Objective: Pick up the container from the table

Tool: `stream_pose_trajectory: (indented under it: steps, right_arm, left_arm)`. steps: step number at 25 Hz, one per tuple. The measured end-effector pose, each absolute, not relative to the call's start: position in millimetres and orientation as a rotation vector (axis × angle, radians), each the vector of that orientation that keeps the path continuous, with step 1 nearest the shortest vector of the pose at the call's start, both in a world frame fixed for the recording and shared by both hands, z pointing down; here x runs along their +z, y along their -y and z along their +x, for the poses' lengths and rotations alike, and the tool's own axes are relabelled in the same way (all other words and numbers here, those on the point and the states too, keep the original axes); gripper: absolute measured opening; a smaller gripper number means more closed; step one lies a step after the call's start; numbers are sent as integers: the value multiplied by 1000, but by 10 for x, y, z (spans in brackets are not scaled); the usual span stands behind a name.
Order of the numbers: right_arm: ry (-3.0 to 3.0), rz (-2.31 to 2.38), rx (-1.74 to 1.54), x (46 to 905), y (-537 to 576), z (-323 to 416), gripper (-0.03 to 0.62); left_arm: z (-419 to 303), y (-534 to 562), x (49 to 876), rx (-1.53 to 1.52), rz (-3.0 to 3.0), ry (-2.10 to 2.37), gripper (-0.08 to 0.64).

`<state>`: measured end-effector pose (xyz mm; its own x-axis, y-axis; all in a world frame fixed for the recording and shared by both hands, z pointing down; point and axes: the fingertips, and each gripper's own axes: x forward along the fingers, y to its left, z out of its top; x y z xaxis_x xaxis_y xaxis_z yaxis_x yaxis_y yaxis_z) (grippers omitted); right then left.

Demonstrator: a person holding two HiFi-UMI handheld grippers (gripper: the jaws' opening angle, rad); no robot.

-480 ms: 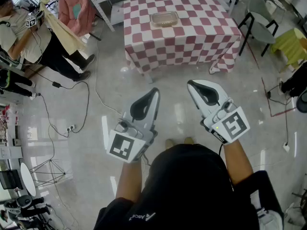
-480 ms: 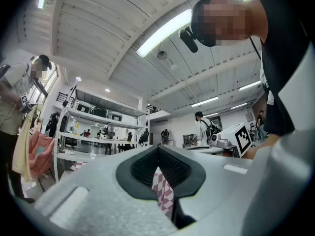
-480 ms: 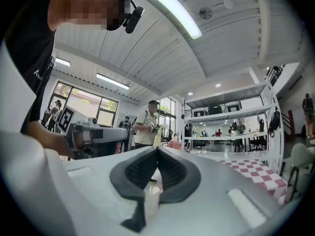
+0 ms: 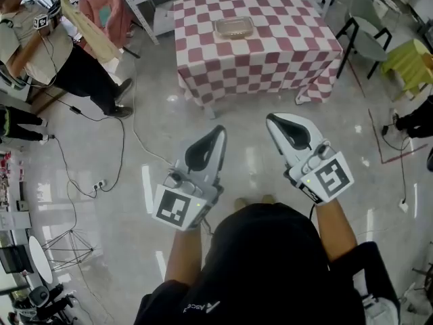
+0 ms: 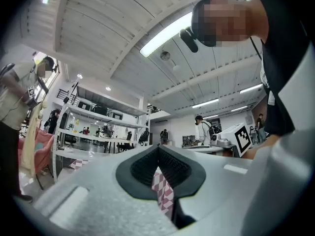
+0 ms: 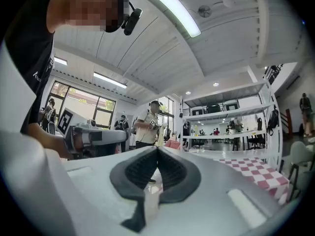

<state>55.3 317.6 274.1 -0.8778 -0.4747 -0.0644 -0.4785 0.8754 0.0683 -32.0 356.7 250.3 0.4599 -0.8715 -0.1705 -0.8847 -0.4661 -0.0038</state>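
A clear, shallow container (image 4: 233, 27) sits on the table (image 4: 270, 59) with the red-and-white checked cloth, at the top of the head view. Both grippers hang over the floor well short of the table, side by side and pointing toward it. My left gripper (image 4: 219, 130) is shut with nothing in it; in its own view the jaws meet at the tip (image 5: 158, 147), and a strip of checked cloth (image 5: 163, 193) shows behind them. My right gripper (image 4: 270, 118) is also shut and holds nothing (image 6: 157, 149). The checked table (image 6: 258, 171) lies at the right of that view.
A person (image 4: 47, 53) stands at the upper left holding a yellow cloth. Cables (image 4: 125, 131) and a power strip (image 4: 100, 181) lie on the shiny floor at left. A black chair (image 4: 365, 39) stands right of the table. Metal shelving (image 6: 231, 114) lines the far wall.
The person at the upper left has shifted slightly. Both grippers stay in nearly the same place, still shut.
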Motion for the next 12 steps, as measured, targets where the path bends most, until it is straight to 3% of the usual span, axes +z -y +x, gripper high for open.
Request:
stream_pose_trajectory:
  steps: [12]
  right_arm:
    - [-2977,-865,146,2788,-2744,291,3]
  left_arm:
    - [-767,-3131,2560,260,-2619,-1530,9]
